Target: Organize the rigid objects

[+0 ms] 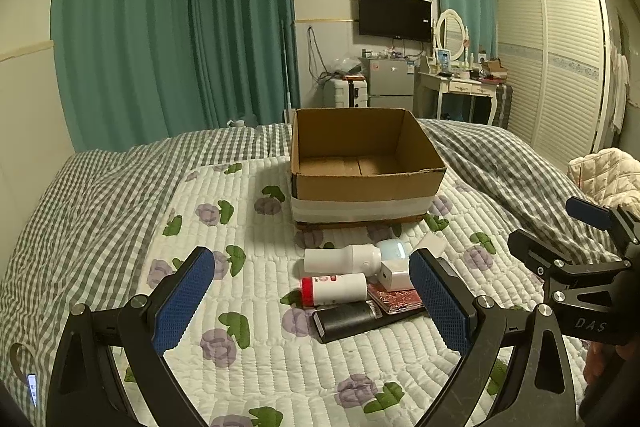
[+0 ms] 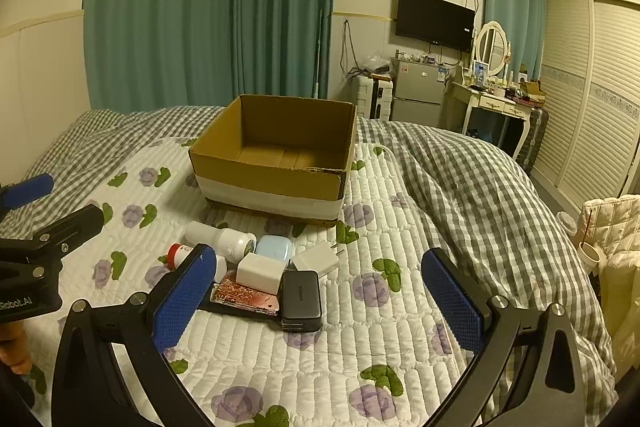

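An open, empty cardboard box sits on the bed. In front of it lies a cluster of small items: a white bottle, a red-capped white bottle, a pale blue case, a white cube charger, a white plug adapter, a red patterned card box and a black charger. My left gripper is open above the cluster. My right gripper is open above it too.
The bed has a white floral quilt and a grey checked duvet bunched on the right. A cream jacket lies at the bed's right edge. My right gripper shows at the right of the left wrist view.
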